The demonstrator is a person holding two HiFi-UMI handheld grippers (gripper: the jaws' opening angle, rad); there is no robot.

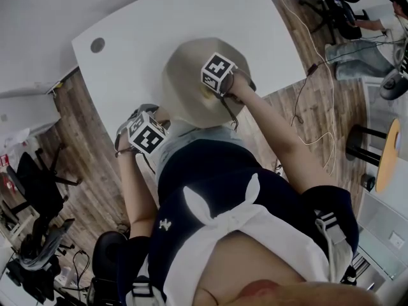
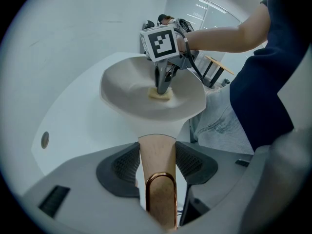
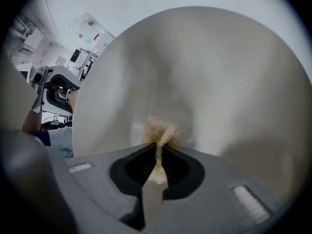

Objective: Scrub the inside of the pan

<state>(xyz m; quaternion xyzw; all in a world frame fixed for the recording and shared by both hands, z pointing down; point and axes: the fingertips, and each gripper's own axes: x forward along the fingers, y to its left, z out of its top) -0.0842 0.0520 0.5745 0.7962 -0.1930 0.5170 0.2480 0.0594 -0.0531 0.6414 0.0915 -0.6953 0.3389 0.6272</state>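
A beige pan (image 1: 185, 85) sits on the white table (image 1: 146, 24), near its front edge. Its tan handle (image 2: 157, 167), which ends in a copper loop, runs back between my left gripper's (image 2: 157, 152) pads, and that gripper is shut on it. My right gripper (image 2: 163, 87) points down into the pan (image 2: 131, 94) and is shut on a yellowish sponge (image 2: 160, 94), which rests on the pan's floor. In the right gripper view the sponge (image 3: 160, 130) sticks out of the right gripper (image 3: 158, 152) against the pan's inner wall (image 3: 219, 82).
A round cable hole (image 1: 97, 44) lies in the table's far left. Black office chairs (image 1: 38, 183) stand on the wooden floor to the left. At the right are a stool (image 1: 379, 148) and loose cables (image 1: 319, 75), with a seated person (image 1: 360, 50) beyond.
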